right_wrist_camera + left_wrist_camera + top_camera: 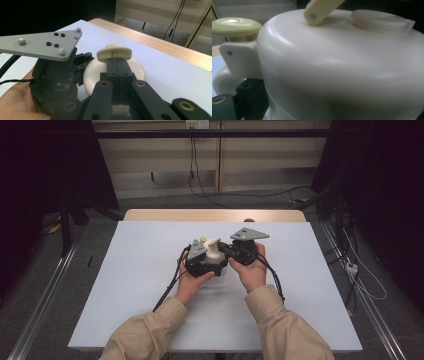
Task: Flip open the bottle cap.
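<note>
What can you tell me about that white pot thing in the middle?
The pot is a small, rounded, cream-white thing that looks like smooth plastic. It has a domed body, a yellowish round knob at one side, a yellowish handle pinned on with a small rivet, and a flat round cap on top. It sits upright near the middle of the table. The left gripper is pressed close around its body, and the right gripper has its jaws shut right at the cap.
</note>
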